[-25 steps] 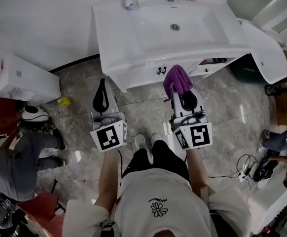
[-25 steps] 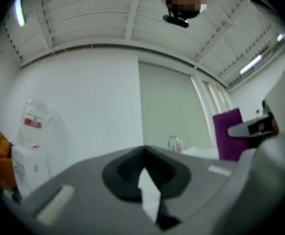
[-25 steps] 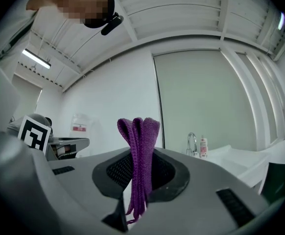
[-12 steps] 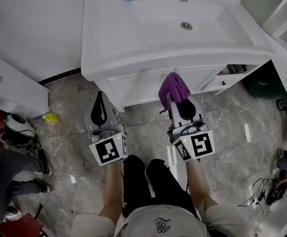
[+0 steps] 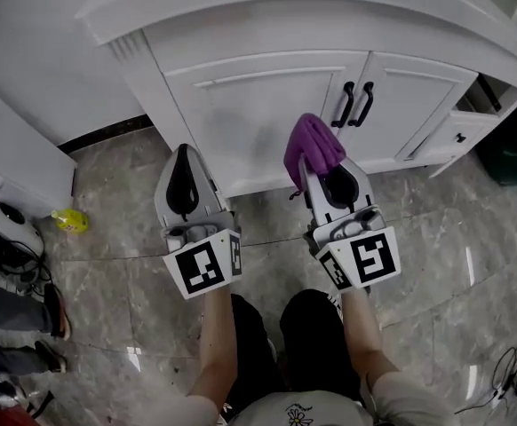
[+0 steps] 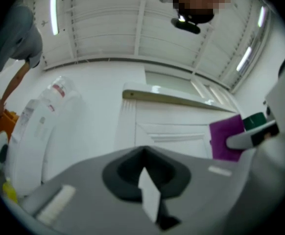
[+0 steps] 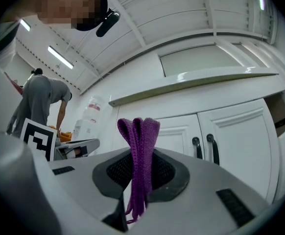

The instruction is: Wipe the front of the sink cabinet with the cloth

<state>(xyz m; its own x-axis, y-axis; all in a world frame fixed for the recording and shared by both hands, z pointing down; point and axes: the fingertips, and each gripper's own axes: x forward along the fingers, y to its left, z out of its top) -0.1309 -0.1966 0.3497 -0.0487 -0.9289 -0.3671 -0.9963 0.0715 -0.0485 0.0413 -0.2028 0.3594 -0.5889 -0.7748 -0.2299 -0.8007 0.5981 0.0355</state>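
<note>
The white sink cabinet fills the top of the head view, with two black door handles side by side. My right gripper is shut on a folded purple cloth, which stands up from its jaws just short of the left door. The cloth hangs in front of the doors and handles in the right gripper view. My left gripper is shut and holds nothing, a little left of the cloth and facing the cabinet.
The marble floor lies below the grippers. A yellow object and a white-and-black device lie on the floor at the left. A dark green bin stands right of the cabinet. A bending person is behind me.
The head view has dropped: the basin top has gone out of sight and the cabinet doors now fill the top. Both grippers stand nearer the doors; the cloth stays gripped.
</note>
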